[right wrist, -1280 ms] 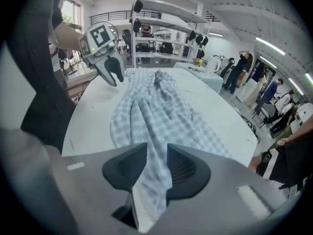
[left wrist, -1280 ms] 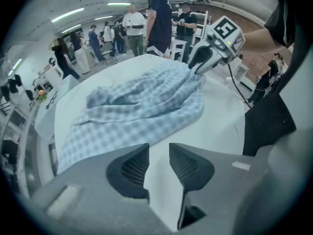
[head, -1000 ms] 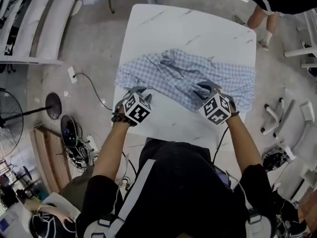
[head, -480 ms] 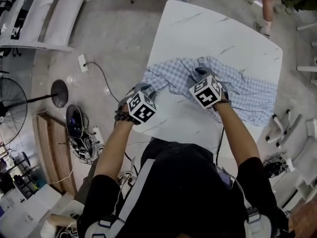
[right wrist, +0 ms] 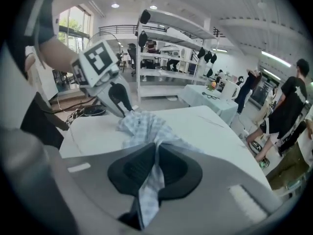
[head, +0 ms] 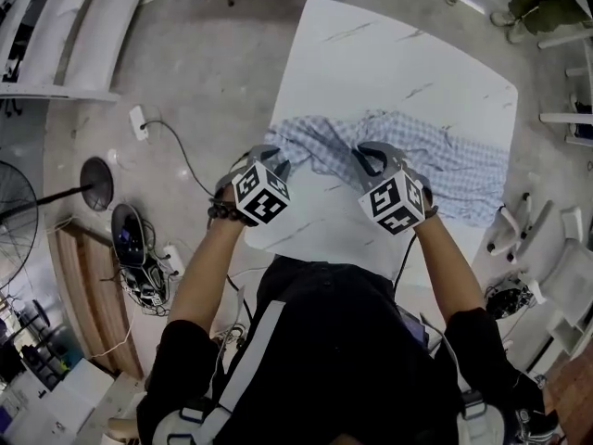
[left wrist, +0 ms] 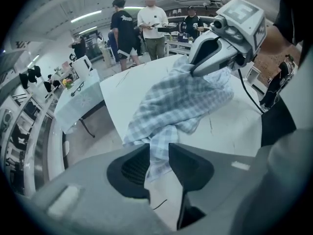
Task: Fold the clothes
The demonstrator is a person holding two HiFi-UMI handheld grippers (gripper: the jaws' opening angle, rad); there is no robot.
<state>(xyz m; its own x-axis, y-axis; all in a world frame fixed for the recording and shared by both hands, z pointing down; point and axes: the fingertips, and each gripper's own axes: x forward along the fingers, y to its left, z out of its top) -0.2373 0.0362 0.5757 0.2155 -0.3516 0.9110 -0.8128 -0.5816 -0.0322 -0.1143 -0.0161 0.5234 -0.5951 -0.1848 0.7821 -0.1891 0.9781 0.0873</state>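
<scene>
Snapping shut on a bunch of the checked shirt [head: 449, 160] after sliding in from its right side, the right gripper [head: 369, 152] pinches cloth while the left gripper [head: 269, 156] keeps pinching the near-left corner, shirt rumpled across the white table [head: 389, 54], seemingly ready to fold.

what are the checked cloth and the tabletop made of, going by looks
The checked cloth: thin woven fabric, probably cotton, matt; it creases and drapes limply. The tabletop: white with grey veins and a faint sheen, so marble or a marble-print laminate; the pictures cannot tell which.
</scene>
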